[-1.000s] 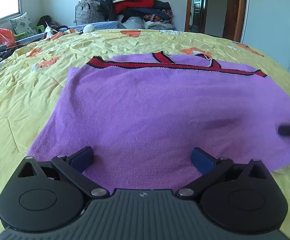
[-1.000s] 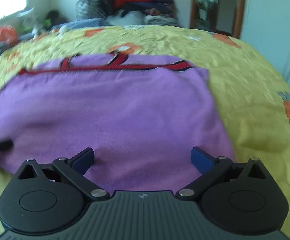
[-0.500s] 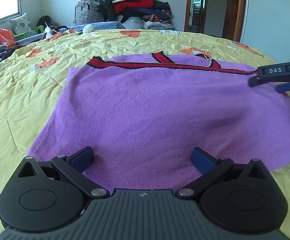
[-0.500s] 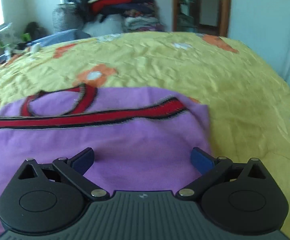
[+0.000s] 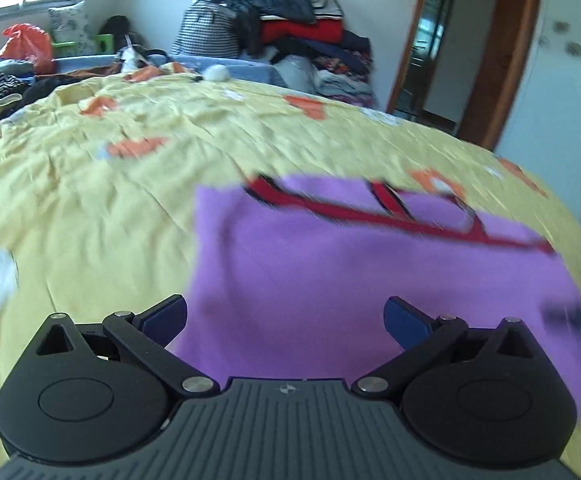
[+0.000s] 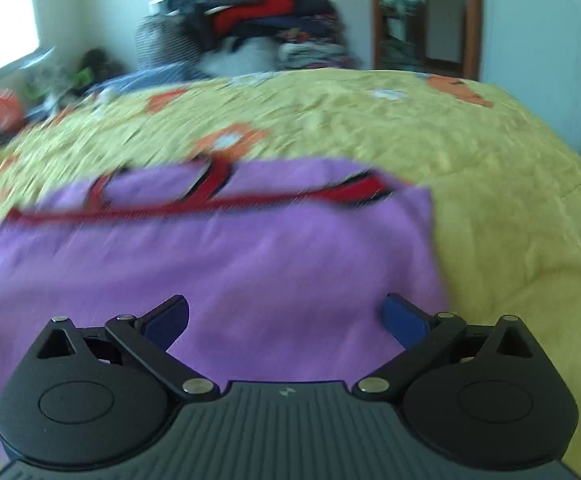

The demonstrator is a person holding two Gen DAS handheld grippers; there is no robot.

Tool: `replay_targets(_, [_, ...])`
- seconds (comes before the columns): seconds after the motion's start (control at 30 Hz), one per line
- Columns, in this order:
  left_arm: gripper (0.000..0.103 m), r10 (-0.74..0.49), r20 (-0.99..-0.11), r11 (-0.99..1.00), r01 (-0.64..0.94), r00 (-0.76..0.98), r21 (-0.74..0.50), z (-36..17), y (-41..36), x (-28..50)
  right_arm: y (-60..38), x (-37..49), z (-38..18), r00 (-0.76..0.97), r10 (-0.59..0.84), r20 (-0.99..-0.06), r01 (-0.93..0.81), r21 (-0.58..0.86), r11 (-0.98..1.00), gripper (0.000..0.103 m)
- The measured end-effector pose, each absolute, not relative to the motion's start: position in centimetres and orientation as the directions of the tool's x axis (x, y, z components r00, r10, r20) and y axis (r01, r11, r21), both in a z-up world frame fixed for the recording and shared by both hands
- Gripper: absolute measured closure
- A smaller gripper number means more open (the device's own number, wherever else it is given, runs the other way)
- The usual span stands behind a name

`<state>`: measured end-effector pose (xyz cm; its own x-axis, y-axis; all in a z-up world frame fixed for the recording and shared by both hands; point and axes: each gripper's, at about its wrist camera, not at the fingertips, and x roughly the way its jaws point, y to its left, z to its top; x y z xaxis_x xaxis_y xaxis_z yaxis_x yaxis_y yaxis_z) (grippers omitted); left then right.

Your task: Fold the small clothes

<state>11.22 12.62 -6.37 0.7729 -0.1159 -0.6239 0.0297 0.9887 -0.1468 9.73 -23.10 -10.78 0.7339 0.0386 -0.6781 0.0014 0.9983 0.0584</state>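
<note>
Purple garment [image 5: 362,280] lies flat on the yellow bed sheet [image 5: 90,208] — red trim at its far edge. Left tongs [image 5: 285,320] and right tongs [image 6: 285,318] both released, grasping nothing, over the near hem.
</note>
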Motion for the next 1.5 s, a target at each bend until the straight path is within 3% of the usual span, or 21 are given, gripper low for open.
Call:
replay_targets(0.1, [0.000,-0.145,-0.644,0.986,0.058,0.751,-0.154,-5.8,13.9,14.6,-21.4,6.6,-11.4,0.766,-0.020,-0.643,-0.011,-0.045,0.999,0.000])
replay_targets(0.17, [0.000,-0.149,-0.639,0.987,0.076,0.755,-0.141,-4.9,13.5,14.7,-21.6,5.8,-11.0,0.746,-0.007,-0.665,-0.012,-0.024,1.000,0.000])
replay_targets(0.3, [0.000,-0.324,-0.579,0.946,0.256,0.749,-0.198,-4.7,11.1,12.0,-22.9,5.7,-9.8,0.738,0.059,-0.672,-0.020,0.066,0.998,0.000])
replay_targets(0.37, [0.000,-0.367,-0.598,0.929,0.319,0.712,-0.189,-6.0,9.8,10.6,-22.8,6.3,-9.7,0.737,0.064,-0.673,-0.024,0.069,0.997,0.000])
replay_targets(0.47, [0.000,-0.277,-0.696,0.956,0.263,0.662,-0.131,-9.7,9.3,9.3,-22.8,6.5,-11.0,0.705,0.045,-0.707,-0.047,0.017,0.999,0.000])
replay_targets(0.5, [0.000,-0.259,-0.661,0.957,0.280,0.704,-0.076,-10.2,9.2,7.8,-23.2,5.6,-11.1,0.720,0.059,-0.692,-0.064,0.018,0.998,0.000])
replay_targets(0.57, [0.000,-0.202,-0.671,0.958,0.287,0.714,0.017,-10.5,8.6,6.3,-24.1,4.0,-11.2,0.720,0.070,-0.691,-0.056,0.043,0.997,0.000])
replay_targets(0.7, [0.000,-0.186,-0.719,0.975,0.217,0.669,-0.050,-8.7,10.2,7.3,-23.6,2.3,-11.1,0.725,0.070,-0.685,-0.073,0.025,0.997,0.000])
replay_targets(0.83, [0.000,-0.239,-0.711,0.971,0.184,0.661,-0.155,-6.0,12.9,11.2,-23.1,1.3,-11.3,0.769,0.053,-0.637,-0.048,0.025,0.999,0.000])
replay_targets(0.97, [0.000,-0.315,-0.704,0.945,0.144,0.637,-0.293,-5.5,16.6,17.2,-22.7,1.5,-10.3,0.762,0.073,-0.643,-0.042,0.064,0.997,0.000])
replay_targets(1.1, [0.000,-0.425,-0.696,0.880,0.086,0.579,-0.466,-7.2,20.2,22.5,-20.9,1.2,-9.7,0.783,0.057,-0.619,-0.071,0.002,0.997,0.000])
replay_targets(1.3, [0.000,-0.508,-0.716,0.851,0.151,0.479,-0.503,-8.3,20.2,27.3,-16.1,0.3,-8.4,0.815,0.089,-0.573,-0.158,-0.072,0.985,0.000])
replay_targets(1.5, [0.000,-0.619,-0.711,0.783,0.192,0.333,-0.591,-8.7,20.7,30.4,-10.6,0.0,-7.8,0.785,0.141,-0.603,-0.259,-0.112,0.959,0.000])
